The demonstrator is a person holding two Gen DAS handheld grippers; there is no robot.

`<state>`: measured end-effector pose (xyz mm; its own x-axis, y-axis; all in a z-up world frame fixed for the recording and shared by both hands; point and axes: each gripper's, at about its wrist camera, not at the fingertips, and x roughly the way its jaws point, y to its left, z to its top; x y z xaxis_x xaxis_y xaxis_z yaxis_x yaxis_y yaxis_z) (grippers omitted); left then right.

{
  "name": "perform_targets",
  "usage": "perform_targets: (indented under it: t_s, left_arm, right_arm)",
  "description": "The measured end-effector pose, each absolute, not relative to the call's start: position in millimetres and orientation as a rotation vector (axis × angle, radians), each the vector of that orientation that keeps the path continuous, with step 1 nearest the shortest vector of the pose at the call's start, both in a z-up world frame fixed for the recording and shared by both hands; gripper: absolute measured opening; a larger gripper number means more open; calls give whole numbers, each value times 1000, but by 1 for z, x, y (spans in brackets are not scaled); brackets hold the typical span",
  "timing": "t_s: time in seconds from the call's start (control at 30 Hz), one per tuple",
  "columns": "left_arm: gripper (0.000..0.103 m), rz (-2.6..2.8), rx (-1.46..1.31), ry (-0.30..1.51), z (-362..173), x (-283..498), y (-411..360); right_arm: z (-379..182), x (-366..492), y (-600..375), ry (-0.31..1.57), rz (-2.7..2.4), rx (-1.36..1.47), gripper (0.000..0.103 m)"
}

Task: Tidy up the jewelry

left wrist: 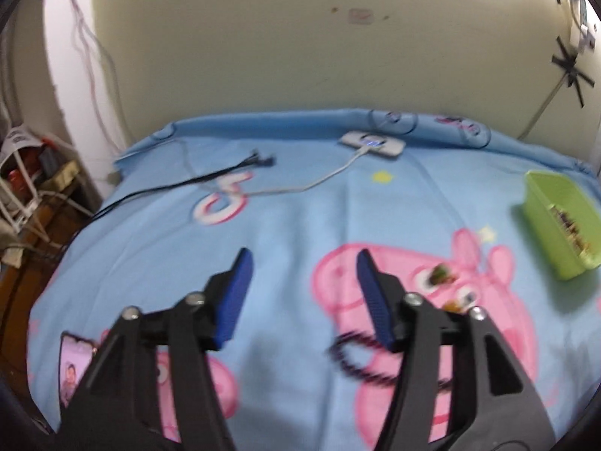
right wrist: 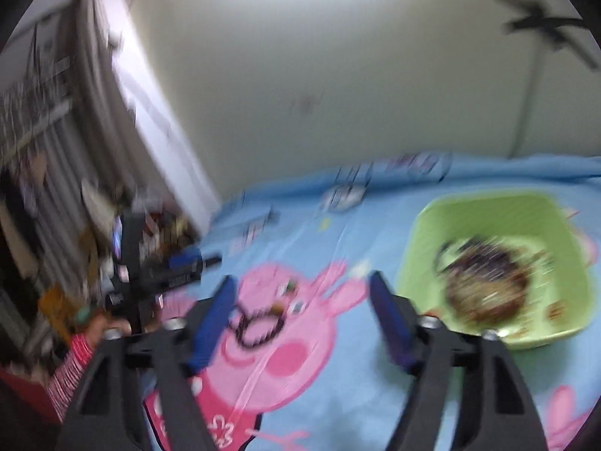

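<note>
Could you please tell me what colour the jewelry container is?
Light green container; the right wrist view shows it best.

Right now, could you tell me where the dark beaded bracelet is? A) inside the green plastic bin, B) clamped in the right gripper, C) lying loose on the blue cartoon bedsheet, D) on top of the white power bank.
C: the dark beaded bracelet lies on the pig print of the blue cartoon bedsheet, outside the green plastic bin, with both the left gripper and right gripper open and empty.
</note>
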<state>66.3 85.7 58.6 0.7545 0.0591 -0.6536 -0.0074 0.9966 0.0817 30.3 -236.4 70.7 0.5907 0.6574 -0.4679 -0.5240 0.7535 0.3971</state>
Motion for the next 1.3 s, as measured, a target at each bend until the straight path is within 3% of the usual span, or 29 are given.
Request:
perform_targets:
  t_s: [0.1,0.2,0.5,0.6,1.0,1.07,1.13,1.3]
  left_arm:
    - [57,5,47,736,48,61,95]
    - [57,-35,-1,756,47,61,99]
    - [57,-184,-73,808,42,83,86]
    - [57,-225,-64,810,46,92,74]
    - [56,-352,148,901,24,121,-5]
    - [32,-347,179,930,12,123,-11]
    - [19,-348,165,931,7,123,-11]
    - [15,-344,143,894,24,111,-3]
  right_arm:
    - [51,43,-198,744,731,149,19]
    - [35,61,-165,818,732,83,12]
    - [10,104,-114,934,728,8,12]
    - [7,110,-117,977,766,28,0]
    - [26,79,-179,846,650,84,0]
    - [23,76,-181,851,646,86,0]
    - [21,76,-182,857,647,97,0]
    - [34,70,-184,815,661,109,0]
